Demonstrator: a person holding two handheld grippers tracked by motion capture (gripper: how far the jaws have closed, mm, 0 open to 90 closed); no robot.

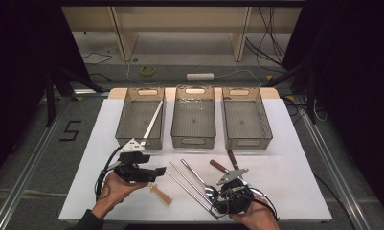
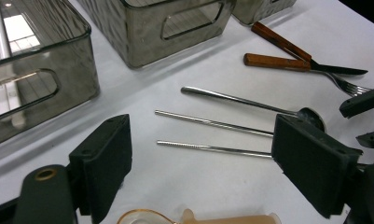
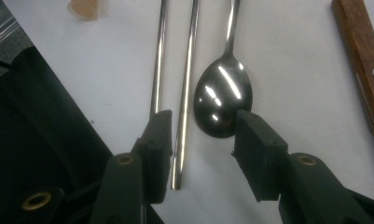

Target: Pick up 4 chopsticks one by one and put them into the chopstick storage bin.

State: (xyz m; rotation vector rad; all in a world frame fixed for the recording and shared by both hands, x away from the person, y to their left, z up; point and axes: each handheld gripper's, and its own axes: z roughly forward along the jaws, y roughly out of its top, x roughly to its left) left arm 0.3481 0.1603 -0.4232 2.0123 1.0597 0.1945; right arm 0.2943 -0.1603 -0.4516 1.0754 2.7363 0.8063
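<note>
Two metal chopsticks (image 1: 189, 184) and a metal spoon (image 1: 199, 178) lie side by side on the white table (image 1: 285, 172). My right gripper (image 1: 217, 195) is at their near ends. Its jaws (image 3: 204, 123) stand open astride one chopstick (image 3: 187, 84), with the spoon's bowl (image 3: 222, 93) at the right pad. The other chopstick (image 3: 159, 56) runs under the left jaw. My left gripper (image 1: 157, 175) is open and holds nothing; in its own view (image 2: 201, 135) it looks toward the chopsticks (image 2: 212, 123). A beige plastic spoon (image 2: 198, 218) lies just beneath it.
Three clear trays (image 1: 139, 142) (image 1: 193, 141) (image 1: 249, 143) stand in a row at the back. A white stick (image 1: 152, 122) leans in the left one. A wood-handled knife (image 1: 232, 158) and fork (image 1: 219, 166) lie right of the spoon. The table's near edge is close behind both hands.
</note>
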